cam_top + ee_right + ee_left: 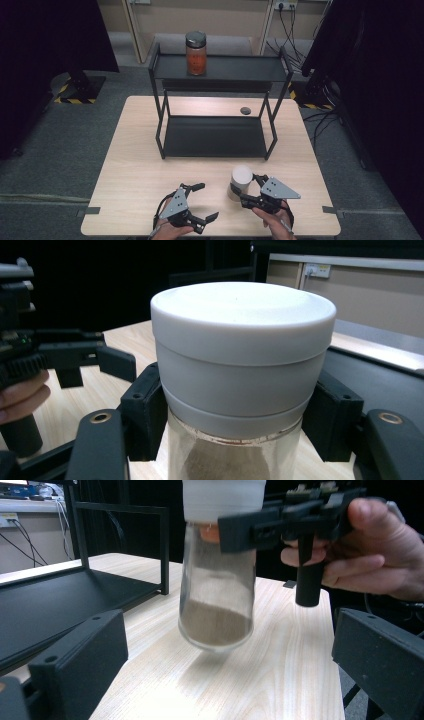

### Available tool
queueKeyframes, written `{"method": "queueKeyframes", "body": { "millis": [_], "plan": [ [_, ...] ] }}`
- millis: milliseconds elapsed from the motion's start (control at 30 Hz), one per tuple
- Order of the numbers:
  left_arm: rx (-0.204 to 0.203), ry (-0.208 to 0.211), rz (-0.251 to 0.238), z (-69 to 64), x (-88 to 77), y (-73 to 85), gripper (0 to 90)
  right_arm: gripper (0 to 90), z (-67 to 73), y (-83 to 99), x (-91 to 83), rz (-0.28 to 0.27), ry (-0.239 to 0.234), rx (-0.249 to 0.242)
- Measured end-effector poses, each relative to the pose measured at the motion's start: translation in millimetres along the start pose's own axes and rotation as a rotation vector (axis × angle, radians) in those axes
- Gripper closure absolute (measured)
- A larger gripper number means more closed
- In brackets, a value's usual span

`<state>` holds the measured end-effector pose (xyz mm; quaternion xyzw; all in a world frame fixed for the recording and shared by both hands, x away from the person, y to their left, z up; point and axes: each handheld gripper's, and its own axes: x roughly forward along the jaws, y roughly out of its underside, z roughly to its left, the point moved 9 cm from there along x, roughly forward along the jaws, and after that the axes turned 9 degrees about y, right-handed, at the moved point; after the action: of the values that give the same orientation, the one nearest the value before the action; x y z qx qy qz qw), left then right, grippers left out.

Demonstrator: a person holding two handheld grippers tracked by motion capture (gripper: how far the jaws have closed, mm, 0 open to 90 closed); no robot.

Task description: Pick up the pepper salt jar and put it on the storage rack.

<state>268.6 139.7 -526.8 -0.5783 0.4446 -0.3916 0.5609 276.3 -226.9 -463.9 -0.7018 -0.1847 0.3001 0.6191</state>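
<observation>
White-lidded jar (240, 182) in right tongs (248, 195), clear of table edge (210, 234)

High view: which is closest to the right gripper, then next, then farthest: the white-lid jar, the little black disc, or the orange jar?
1. White-lid jar, held in the right gripper jaws.
2. Little black disc, on the table behind the shelf's lower tier.
3. Orange jar, up on the shelf's top tier, at the back.

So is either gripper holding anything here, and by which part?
The right gripper clamps the white-lidded glass jar just under its lid, lifted clear of the table. The left gripper stands open, holding nothing.
</observation>
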Motion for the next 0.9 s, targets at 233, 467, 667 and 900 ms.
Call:
{"method": "queueKeyframes", "body": {
  "millis": [233,467,667,900],
  "plan": [
    [0.001,-0.001,-0.002,0.1,-0.3,0.1,0.7,35.4,-2.3,-17.4,-3.8,-0.018,0.003,-0.007],
    [0.001,-0.003,0.0,0.0,-0.2,0.4,0.7,35.4,-5.1,-33.2,-5.6,-0.028,0.002,-0.014],
    [0.0,-0.001,0.0,0.1,-0.3,0.4,0.8,35.4,-10.0,-48.2,-4.6,-0.024,-0.005,-0.008],
    [-0.001,-0.001,-0.001,0.0,-0.3,0.4,0.8,35.4,-12.5,-63.7,-3.0,-0.027,-0.005,-0.031]
  ]
}}
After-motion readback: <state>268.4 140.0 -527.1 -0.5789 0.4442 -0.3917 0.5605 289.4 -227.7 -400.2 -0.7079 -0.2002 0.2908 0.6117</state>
